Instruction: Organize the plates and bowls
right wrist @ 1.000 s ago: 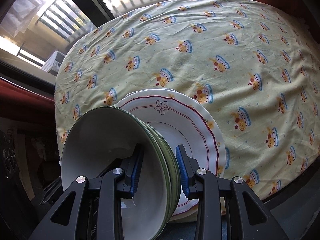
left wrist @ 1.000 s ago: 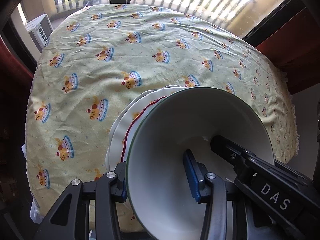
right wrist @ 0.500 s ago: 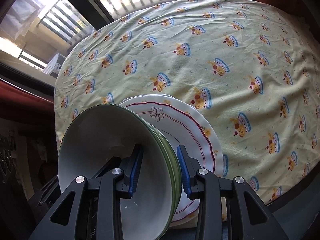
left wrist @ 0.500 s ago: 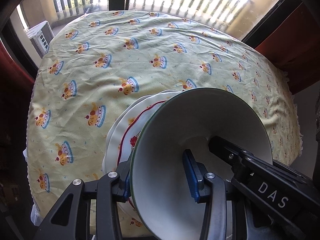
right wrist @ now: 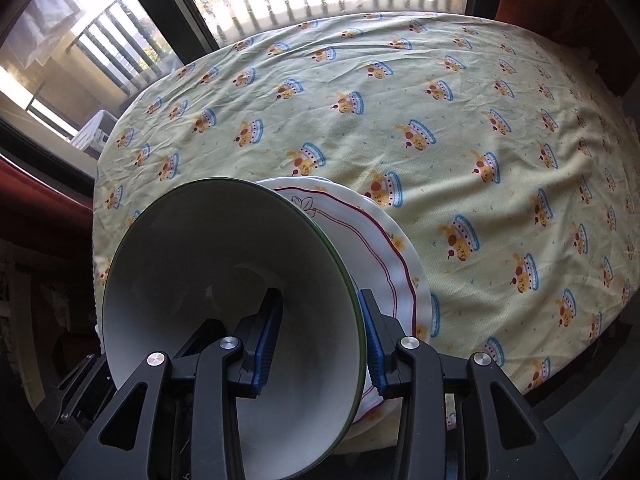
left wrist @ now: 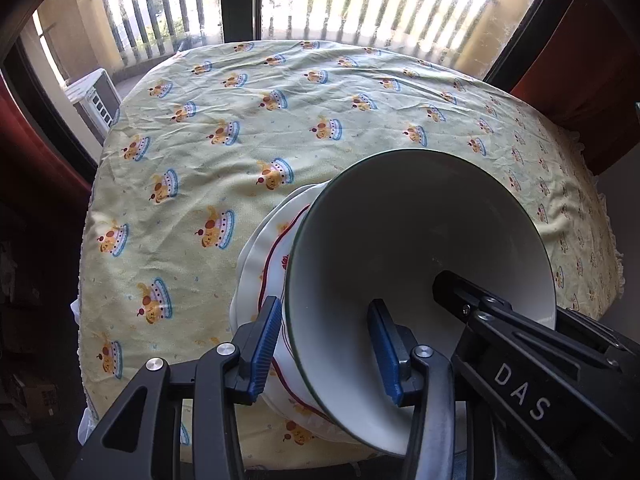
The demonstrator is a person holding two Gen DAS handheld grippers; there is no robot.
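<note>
A white bowl [left wrist: 400, 232] with a dark green rim is seated on a stack of white plates [left wrist: 256, 268], the top one edged with a red line. The stack is located at the near edge of a table covered with a pale yellow tablecloth [left wrist: 320, 92] printed with small cake motifs.

The left gripper [left wrist: 324, 304] is positioned over the bowl's left wall, with one blue pad outside the rim and the other inside the bowl. The jaws have just been opened a little further. A narrow strip of plate is visible between the outer pad and the bowl wall, so the bowl is straddled but not clamped.

The right gripper [right wrist: 320, 294] is positioned over the opposite wall in the same manner. Its jaws have likewise been opening. The outer pad is seen just beside the rim; whether the wall is pressed cannot be determined.

In the left wrist view, the body of the right gripper is seen reaching into the bowl from the right. A window with a railing [left wrist: 152, 20] is located behind the table.
</note>
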